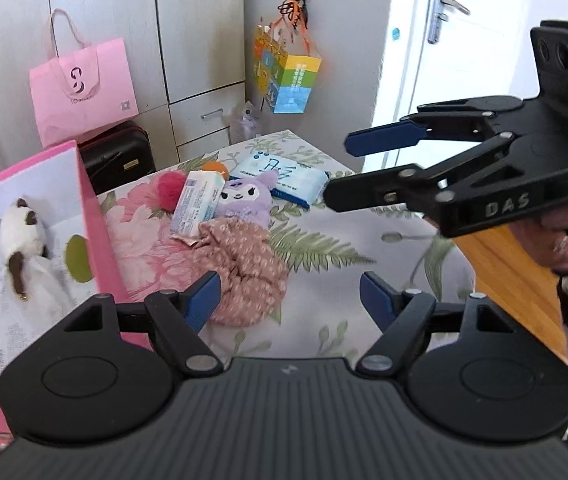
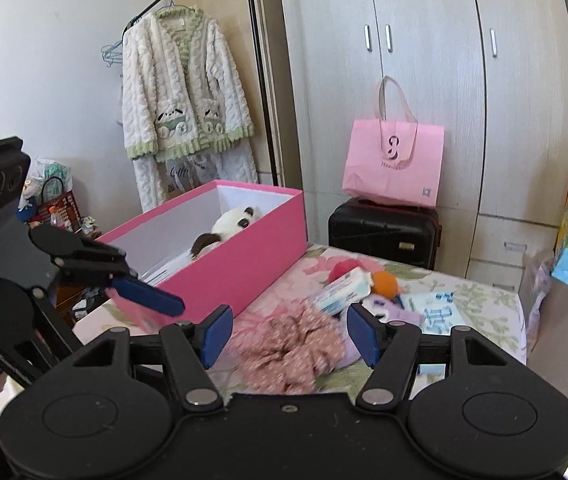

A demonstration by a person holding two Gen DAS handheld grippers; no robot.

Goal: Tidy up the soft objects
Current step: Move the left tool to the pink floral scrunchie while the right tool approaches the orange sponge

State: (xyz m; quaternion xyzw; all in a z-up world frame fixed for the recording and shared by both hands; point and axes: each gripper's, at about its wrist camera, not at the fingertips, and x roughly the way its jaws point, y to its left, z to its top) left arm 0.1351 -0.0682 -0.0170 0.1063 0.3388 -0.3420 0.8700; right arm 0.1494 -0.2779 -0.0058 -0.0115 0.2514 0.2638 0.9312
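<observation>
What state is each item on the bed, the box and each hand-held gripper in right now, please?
Pink box: open, no lid on it, plush cat lying inside.
Pink scrunchie: on the bed, loose.
Purple plush: on the bed, partly under the tissue pack.
Left hand-held gripper: open, empty.
Right hand-held gripper: open, empty.
Door: shut.

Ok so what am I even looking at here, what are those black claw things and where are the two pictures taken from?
They are two hand-held grippers, one in each hand of a person, each carrying a camera that looks out along its own fingers. One picture comes from the left gripper, the other from the right gripper; each also catches the other. Both are open and hold nothing. On the flowered bed lie a pink floral cloth, a purple plush and a tissue pack. The pink box already holds a white plush.
</observation>
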